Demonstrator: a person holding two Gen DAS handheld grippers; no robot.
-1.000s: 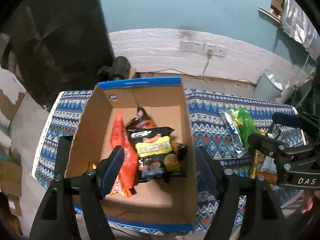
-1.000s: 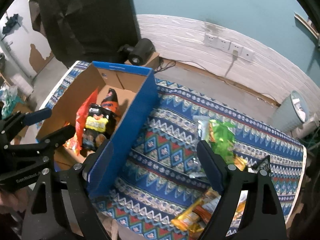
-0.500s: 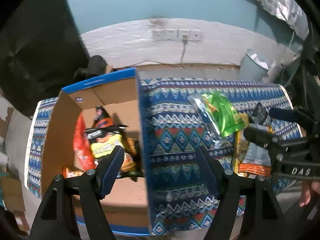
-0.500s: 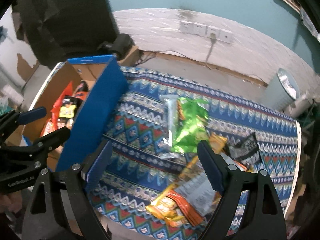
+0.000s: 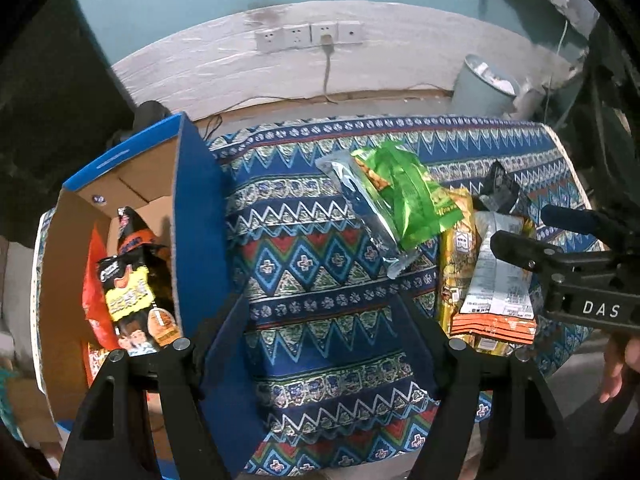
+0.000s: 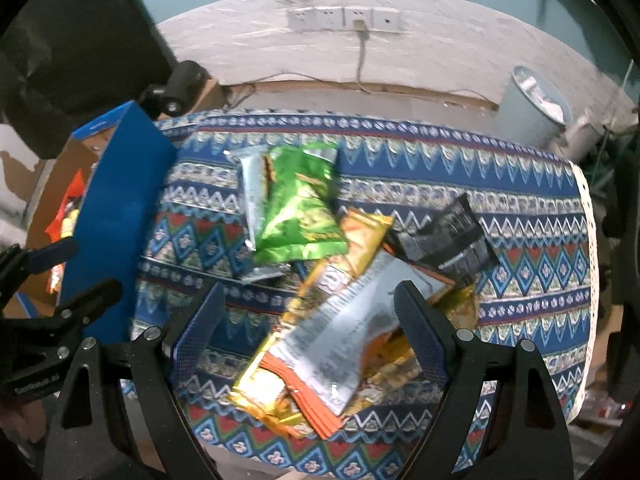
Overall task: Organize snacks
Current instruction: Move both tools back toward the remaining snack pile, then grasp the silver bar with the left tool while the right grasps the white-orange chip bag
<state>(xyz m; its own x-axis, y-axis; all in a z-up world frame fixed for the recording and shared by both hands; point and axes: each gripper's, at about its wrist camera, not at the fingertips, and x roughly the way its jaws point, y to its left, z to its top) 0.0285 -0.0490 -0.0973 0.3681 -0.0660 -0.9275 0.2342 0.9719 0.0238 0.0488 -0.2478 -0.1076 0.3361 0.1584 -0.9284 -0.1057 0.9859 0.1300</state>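
Inside box, snacks clear only from left; both fingers wide, empty.

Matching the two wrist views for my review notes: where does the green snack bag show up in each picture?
Left wrist: green snack bag lies upper centre-right on the patterned cloth, right of the cardboard box.
Right wrist: green snack bag lies left of centre, beyond the hand-held gripper's fingers.
Shared landmark: the wall sockets behind the table.
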